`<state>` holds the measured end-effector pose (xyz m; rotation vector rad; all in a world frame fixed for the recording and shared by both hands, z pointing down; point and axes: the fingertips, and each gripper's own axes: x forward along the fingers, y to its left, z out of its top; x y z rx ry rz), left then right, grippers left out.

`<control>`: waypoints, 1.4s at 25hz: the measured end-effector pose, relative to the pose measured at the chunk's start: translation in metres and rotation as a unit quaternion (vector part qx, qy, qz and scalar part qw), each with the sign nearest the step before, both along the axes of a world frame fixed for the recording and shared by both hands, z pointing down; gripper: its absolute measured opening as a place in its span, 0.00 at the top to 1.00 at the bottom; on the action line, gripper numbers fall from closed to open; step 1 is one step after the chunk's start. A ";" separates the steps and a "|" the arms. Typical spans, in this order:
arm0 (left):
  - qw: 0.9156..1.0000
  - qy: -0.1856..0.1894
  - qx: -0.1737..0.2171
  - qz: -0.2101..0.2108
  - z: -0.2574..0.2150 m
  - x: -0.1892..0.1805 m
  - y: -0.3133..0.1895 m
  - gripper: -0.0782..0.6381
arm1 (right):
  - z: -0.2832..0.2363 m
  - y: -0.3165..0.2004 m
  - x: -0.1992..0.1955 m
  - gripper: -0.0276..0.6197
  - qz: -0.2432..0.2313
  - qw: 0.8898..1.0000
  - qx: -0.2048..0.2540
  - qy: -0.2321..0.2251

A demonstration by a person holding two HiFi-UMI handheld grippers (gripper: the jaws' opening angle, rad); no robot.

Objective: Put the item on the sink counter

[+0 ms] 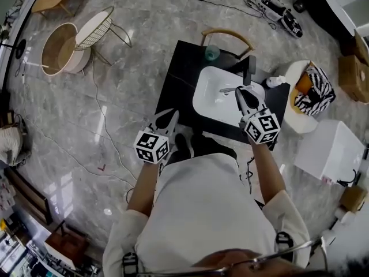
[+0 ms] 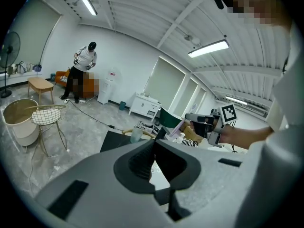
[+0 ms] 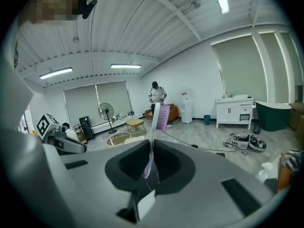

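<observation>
Toothbrush is pinched in the right gripper's jaws over the sink worktop, not yet set down. The left gripper's jaws are pressed together and empty.

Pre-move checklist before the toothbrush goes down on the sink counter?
1. Grip: ok. The right gripper has its fingers shut on the toothbrush handle, bristles past the tips.
2. Spare hand: ok. The left gripper is shut with nothing in it.
3. Landing spot: ok. The sink counter is bare left of the basin.
4. Tips over counter: not ok. In the head view they appear over the basin, near the faucet.
5. Height above counter: cannot tell.
</observation>
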<state>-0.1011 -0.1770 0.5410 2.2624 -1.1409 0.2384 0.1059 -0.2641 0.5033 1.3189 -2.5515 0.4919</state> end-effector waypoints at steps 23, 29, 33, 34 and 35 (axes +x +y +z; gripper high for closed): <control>0.997 -0.016 -0.060 -0.051 0.055 0.023 -0.054 0.88 | 0.091 -0.147 -0.009 0.91 -0.034 0.999 -0.037 0.017; 0.997 -0.022 -0.068 -0.039 0.066 0.041 -0.068 0.88 | 0.115 -0.171 -0.007 0.91 -0.028 0.999 -0.041 0.011; 0.996 -0.023 -0.077 -0.039 0.075 0.048 -0.070 0.88 | 0.130 -0.184 -0.007 0.91 -0.021 0.999 -0.040 0.011; 0.996 -0.023 -0.080 -0.039 0.078 0.049 -0.070 0.88 | 0.134 -0.186 -0.007 0.91 -0.020 0.999 -0.041 0.011; 0.995 -0.022 -0.084 -0.039 0.081 0.050 -0.069 0.88 | 0.137 -0.188 -0.007 0.91 -0.018 0.999 -0.041 0.011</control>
